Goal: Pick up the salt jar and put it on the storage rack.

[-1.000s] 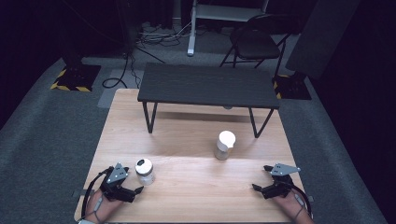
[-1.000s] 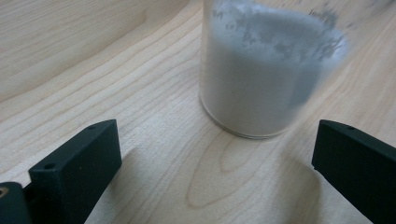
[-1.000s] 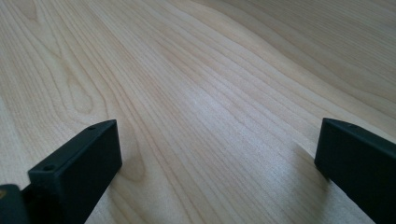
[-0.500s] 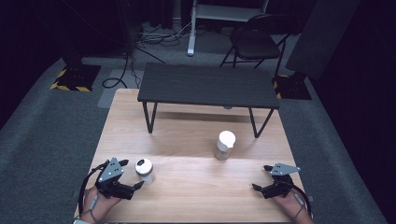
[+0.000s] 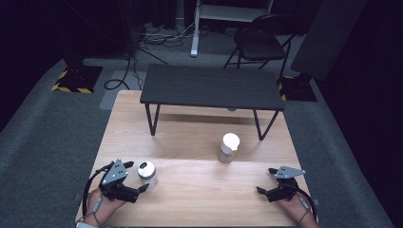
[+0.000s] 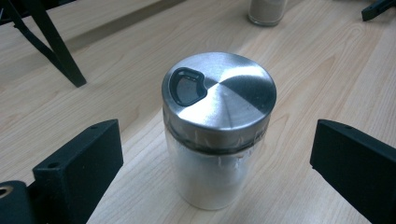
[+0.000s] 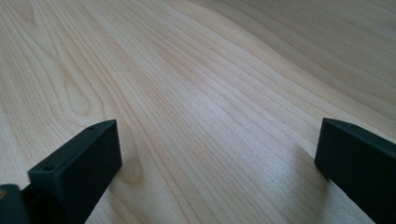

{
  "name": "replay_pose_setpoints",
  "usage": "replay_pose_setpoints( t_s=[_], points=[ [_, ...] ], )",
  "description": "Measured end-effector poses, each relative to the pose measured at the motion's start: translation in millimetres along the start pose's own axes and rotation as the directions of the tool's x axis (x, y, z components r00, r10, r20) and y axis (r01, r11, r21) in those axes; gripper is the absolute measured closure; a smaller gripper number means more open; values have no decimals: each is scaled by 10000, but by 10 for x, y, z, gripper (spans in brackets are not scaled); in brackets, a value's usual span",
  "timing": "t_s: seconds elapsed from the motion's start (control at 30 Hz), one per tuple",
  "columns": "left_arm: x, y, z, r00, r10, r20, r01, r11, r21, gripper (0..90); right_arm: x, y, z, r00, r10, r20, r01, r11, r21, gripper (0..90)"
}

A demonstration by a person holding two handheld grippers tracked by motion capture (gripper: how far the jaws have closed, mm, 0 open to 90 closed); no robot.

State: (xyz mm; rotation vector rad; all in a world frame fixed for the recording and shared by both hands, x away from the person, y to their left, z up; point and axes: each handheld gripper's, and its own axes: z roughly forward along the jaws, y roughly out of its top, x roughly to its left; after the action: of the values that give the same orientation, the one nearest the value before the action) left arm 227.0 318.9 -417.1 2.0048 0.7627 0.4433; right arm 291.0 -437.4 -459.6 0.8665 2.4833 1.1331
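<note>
Left hand-held gripper (image 5: pixel 138 183) rests at the near left corner of the table (image 5: pixel 199 199), jaws spread wide and holding nothing. A glass shaker jar with a steel pour lid (image 6: pixel 218 126) stands upright directly ahead of it, between the two jaws but touching neither; its long axis is vertical. In the high view the jar (image 5: pixel 147 174) sits just beside the left jaw tips, well apart from the right hand.

Right hand-held gripper (image 5: pixel 267 183) lies at the near right corner, jaws equally wide, empty, over bare wood.

A second jar with a white lid (image 5: pixel 229 147) stands upright toward the middle of the table, right of centre, nearer the right gripper.

Judgement: the left gripper is placed to close on the steel-lidded jar. Open table surrounds it.

Farther back, a small dark bench (image 5: pixel 211 86) spans the far edge.
</note>
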Motion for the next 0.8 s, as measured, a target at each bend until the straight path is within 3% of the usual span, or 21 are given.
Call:
replay_pose_setpoints(
  t_s=[0.4,0.8],
  points=[
    [30,176,207,9991,286,313,-280,9994,-216,25,39,-25,-14,10000,51,84,-51,10000,-43,2],
    [61,74,327,9999,127,92,-130,9994,328,64,48,-32,-22,10000,39,79,-39,10000,-44,2]
  ],
)
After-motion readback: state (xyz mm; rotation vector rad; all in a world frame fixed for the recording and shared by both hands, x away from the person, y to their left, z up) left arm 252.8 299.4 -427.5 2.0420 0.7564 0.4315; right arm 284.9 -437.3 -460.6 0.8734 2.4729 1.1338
